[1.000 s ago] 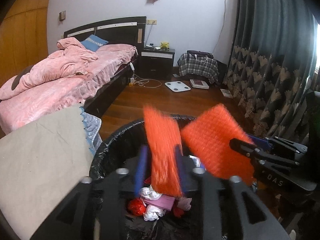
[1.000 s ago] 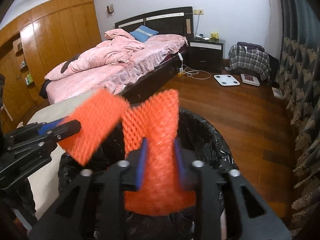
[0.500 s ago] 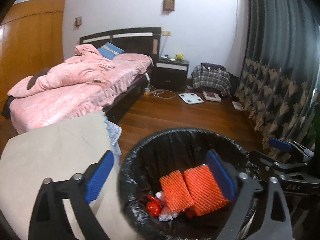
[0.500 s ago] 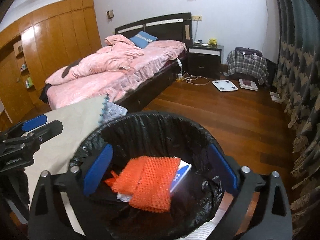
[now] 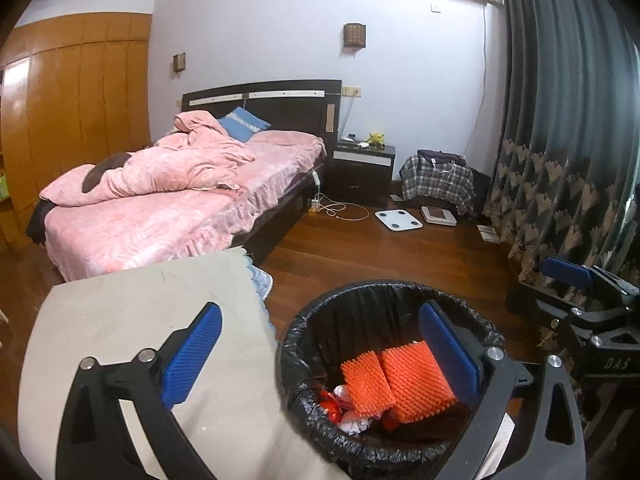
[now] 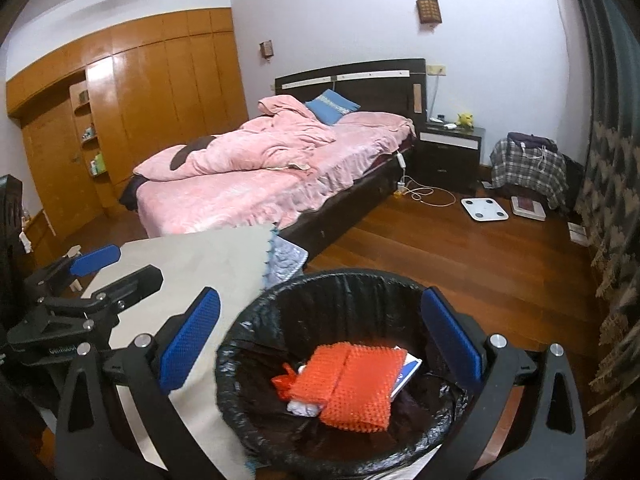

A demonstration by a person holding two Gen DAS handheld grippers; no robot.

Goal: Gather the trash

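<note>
A round bin with a black liner point(image 5: 384, 290) stands on the wood floor beside the table. Two orange foam nets point(image 5: 400, 384) lie inside it on top of red and white scraps and a blue-white packet point(image 6: 406, 372). My left gripper point(image 5: 320, 312) hangs above the bin's left rim, open wide, with nothing between its blue pads. My right gripper point(image 6: 320, 298) is above the bin point(image 6: 340, 280), also open and empty, looking down at the orange nets point(image 6: 352, 384). Each gripper shows in the other's view: the right one point(image 5: 560, 292) at the right edge, the left one point(image 6: 116, 272) over the table.
A table with a beige cloth point(image 5: 140, 320) adjoins the bin on the left. Behind it is a bed with pink bedding point(image 5: 160, 208). A nightstand point(image 5: 362, 176), a white scale point(image 5: 398, 220) and a plaid-covered item point(image 5: 436, 178) are at the far wall. Dark curtains point(image 5: 560, 140) line the right side.
Both grippers went from shut on the orange nets to wide open. The nets dropped into the bin. Both grippers have risen and drawn back from it.
</note>
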